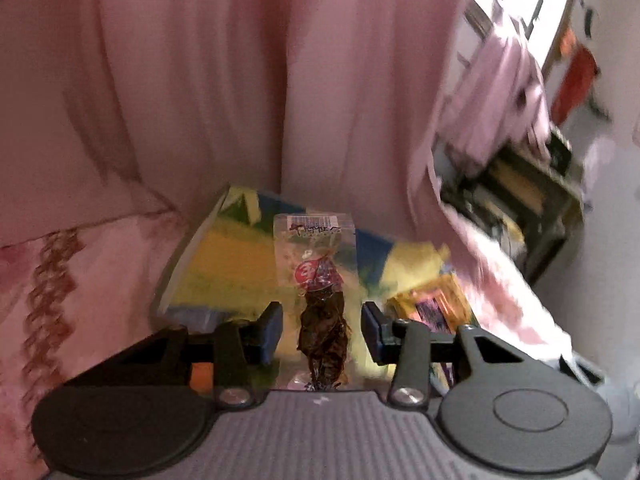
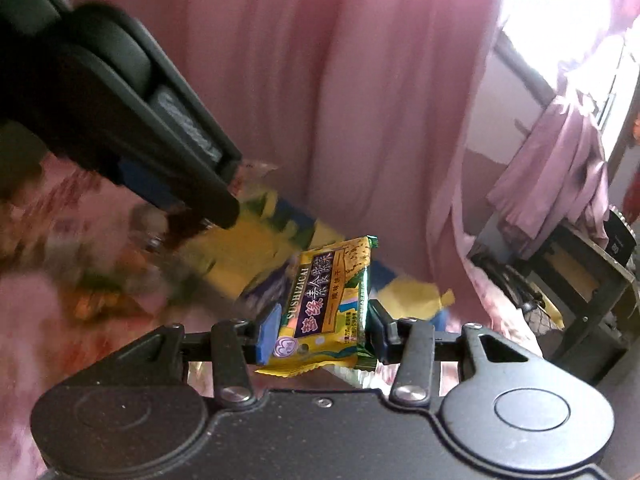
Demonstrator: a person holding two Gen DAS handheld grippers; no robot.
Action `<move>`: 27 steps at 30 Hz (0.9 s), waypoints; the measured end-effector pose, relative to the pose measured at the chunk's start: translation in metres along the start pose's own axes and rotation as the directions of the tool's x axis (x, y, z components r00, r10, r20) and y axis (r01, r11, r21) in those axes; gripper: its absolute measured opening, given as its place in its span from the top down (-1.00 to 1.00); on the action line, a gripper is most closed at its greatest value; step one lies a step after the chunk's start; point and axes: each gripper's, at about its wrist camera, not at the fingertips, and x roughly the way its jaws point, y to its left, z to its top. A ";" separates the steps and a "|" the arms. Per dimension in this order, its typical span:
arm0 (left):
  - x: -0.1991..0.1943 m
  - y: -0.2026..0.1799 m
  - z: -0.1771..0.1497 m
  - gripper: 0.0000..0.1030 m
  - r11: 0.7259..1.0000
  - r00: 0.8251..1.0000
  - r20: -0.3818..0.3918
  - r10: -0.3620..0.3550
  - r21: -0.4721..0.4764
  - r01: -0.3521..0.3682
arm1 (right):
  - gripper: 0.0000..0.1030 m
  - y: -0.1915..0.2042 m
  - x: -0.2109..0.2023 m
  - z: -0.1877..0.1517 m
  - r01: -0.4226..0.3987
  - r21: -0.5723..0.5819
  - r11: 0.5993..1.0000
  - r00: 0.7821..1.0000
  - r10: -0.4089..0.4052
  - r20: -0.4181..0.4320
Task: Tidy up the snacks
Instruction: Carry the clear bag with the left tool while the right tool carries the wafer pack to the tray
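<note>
In the left wrist view my left gripper [image 1: 322, 320] is shut on a clear packet of dark brown dried snack [image 1: 322, 320], which stands upright between the blue pads with its barcoded label on top. My right gripper [image 2: 324, 328] is shut on a yellow biscuit packet [image 2: 324, 296] with a purple band of lettering, pinched by its sides. That yellow packet [image 1: 432, 308] also shows at the right of the left wrist view. The left gripper's dark body [image 2: 140, 120] fills the upper left of the right wrist view, blurred, close beside the right one.
A large yellow, blue and green package [image 1: 224, 264] lies behind both grippers on pink patterned bedding [image 1: 60, 280]. Pink curtains [image 2: 320, 80] hang close behind it. A dark shelf unit [image 2: 580, 280] stands at the right, under a bright window [image 2: 560, 8].
</note>
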 end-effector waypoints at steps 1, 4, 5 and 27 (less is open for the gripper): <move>0.009 0.002 0.005 0.09 1.000 1.000 0.016 -0.004 -0.020 0.005 | 0.07 -0.004 0.007 0.003 0.008 0.020 1.000 1.000 -0.008 0.011; 0.038 0.012 0.018 0.09 0.998 0.999 0.039 -0.008 -0.069 0.010 | 0.07 -0.014 0.032 0.011 0.021 0.081 0.997 1.000 -0.022 0.009; 0.048 0.016 0.022 0.09 0.996 0.999 0.040 -0.007 -0.086 0.011 | 0.07 -0.018 0.042 0.014 0.021 0.108 0.994 1.000 -0.021 0.001; 0.125 0.031 0.001 0.08 0.995 0.986 -0.138 0.096 0.023 -0.093 | 0.06 -0.018 0.130 -0.009 0.010 0.295 0.955 0.970 0.062 -0.233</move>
